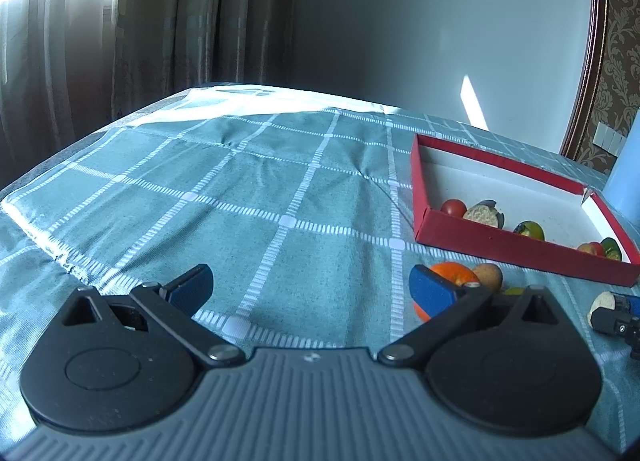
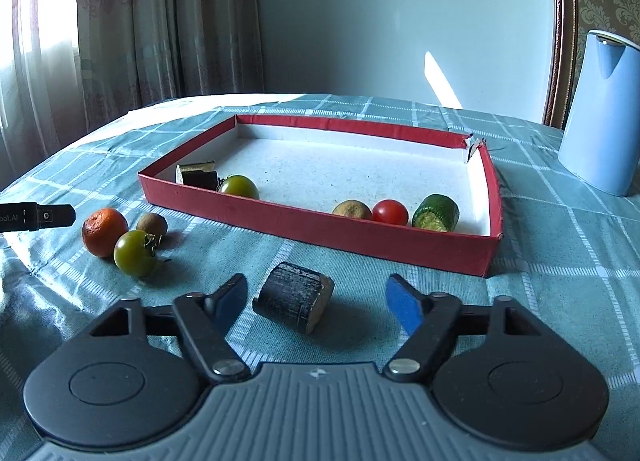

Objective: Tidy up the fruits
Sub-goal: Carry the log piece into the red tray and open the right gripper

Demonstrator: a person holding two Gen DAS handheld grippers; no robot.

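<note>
A red tray (image 2: 320, 231) with a white floor holds a dark chunk (image 2: 197, 173), a green tomato (image 2: 239, 186), a brown fruit (image 2: 352, 209), a red tomato (image 2: 390, 212) and a cucumber piece (image 2: 436, 212). On the cloth in front lie an orange (image 2: 105, 232), a kiwi (image 2: 152, 224), a green tomato (image 2: 135, 253) and a dark eggplant chunk (image 2: 294, 297). My right gripper (image 2: 318, 301) is open, its fingers either side of the eggplant chunk, not touching. My left gripper (image 1: 312, 289) is open and empty, left of the orange (image 1: 452, 273) and the tray (image 1: 520, 249).
The table carries a teal checked cloth (image 1: 280, 189). A blue jug (image 2: 600, 113) stands right of the tray. Curtains and a window are at the back left. The left gripper's tip (image 2: 40, 216) shows at the right wrist view's left edge.
</note>
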